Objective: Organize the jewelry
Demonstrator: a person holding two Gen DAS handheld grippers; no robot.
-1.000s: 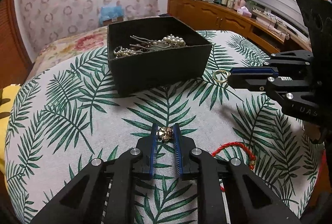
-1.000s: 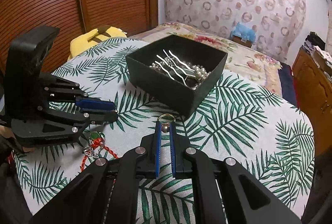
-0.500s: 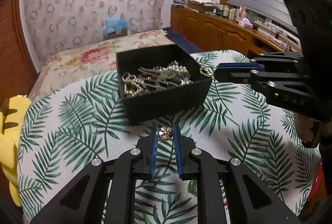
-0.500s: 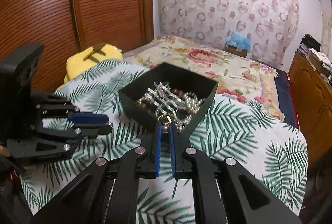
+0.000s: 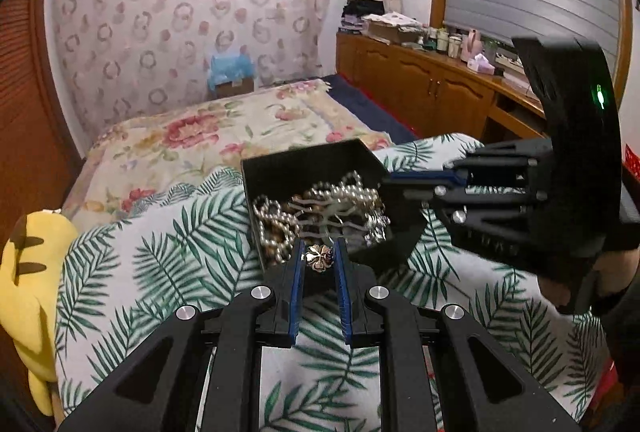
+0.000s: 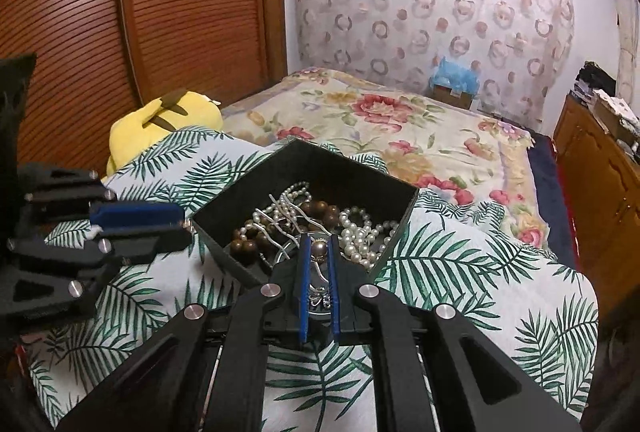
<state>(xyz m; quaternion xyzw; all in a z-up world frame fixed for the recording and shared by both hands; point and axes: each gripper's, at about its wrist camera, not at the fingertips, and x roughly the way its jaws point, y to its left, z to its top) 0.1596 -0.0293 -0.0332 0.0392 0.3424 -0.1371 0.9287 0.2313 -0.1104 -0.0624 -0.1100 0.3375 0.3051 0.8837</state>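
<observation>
A black open box (image 5: 308,163) (image 6: 352,171) on the palm-print cloth holds pearl strands (image 5: 352,195) (image 6: 360,236), brown beads (image 6: 320,211) and silver hair pins. My left gripper (image 5: 319,256) is shut on a gold flower-shaped brooch (image 5: 319,256), held at the box's near rim. My right gripper (image 6: 318,246) is shut on a ring with a pearl-like bead (image 6: 319,248), held over the box's near corner. In the left wrist view the right gripper (image 5: 386,181) reaches over the box's right side; its ring is hidden there.
The palm-print cloth (image 5: 160,264) (image 6: 460,264) covers the table. A yellow plush toy (image 5: 32,264) (image 6: 168,115) lies at its left edge. A floral bed (image 6: 400,119) is behind, with wooden cabinets (image 5: 420,87) on the right.
Both grippers have risen and moved forward to the box, each still holding its piece. The right gripper's ring now hangs over the box interior; the red cord bracelet is out of view.
</observation>
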